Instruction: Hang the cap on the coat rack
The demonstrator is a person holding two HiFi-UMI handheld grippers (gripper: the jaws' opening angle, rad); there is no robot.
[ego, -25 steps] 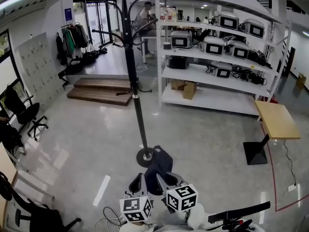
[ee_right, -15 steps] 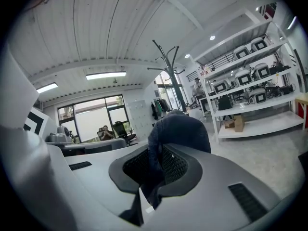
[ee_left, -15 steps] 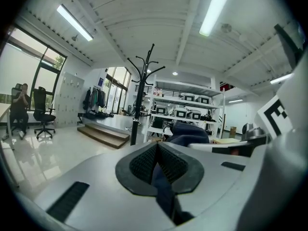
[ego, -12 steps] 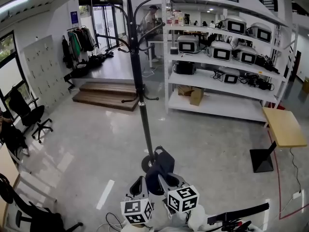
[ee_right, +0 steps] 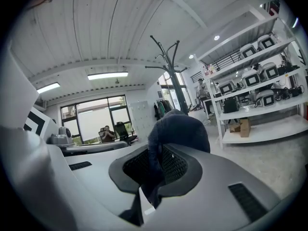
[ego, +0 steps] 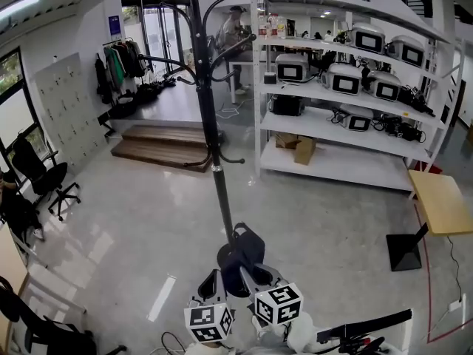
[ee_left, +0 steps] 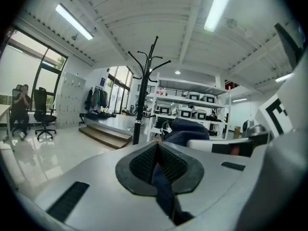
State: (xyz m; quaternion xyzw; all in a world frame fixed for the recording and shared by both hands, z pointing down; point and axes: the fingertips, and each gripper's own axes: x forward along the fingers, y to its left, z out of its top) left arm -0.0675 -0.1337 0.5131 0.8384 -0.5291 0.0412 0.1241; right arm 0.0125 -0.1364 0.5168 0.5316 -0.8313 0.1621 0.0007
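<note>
Now: the cap on its way to the coat rack, gripped from both sides.
At near left, the left hand-held gripper is pressed together on a fold of the dark cap. The cap hangs low between the two tools, in front of the base of the coat rack. At right, the right hand-held gripper pinches its other edge. Done well, I judge, both pinches stay firm, the cap rises level to a free upper hook, and neither lets go until the hook bears it.
</note>
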